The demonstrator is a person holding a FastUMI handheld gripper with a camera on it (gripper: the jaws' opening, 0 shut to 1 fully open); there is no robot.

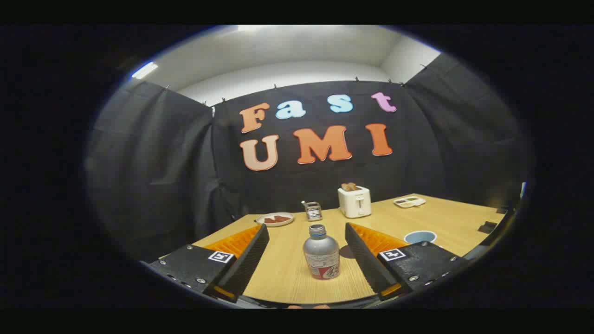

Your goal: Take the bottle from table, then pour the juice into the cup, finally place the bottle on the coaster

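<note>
In the gripper view, the gripper [306,260] is held with its fingers spread wide apart, nothing being pressed by either of them. The bottle [321,253] is seen standing upright on the table [455,218], its long axis vertical and its cap uppermost, in the gap between the two fingers and a little nearer the right one. Neither finger is touching it; bare table is visible on both sides of its body. The grasp is judged not yet made, and the bottle is judged to lie almost straight ahead, so that a short forward advance with a slight shift to the right should centre it before closing. The cup [420,237] is seen beyond the right finger, and a dark round patch, taken to be the coaster [346,252], lies just behind the bottle beside that finger. Farther back, a toaster [354,202] and a plate [275,219] are seen.
</note>
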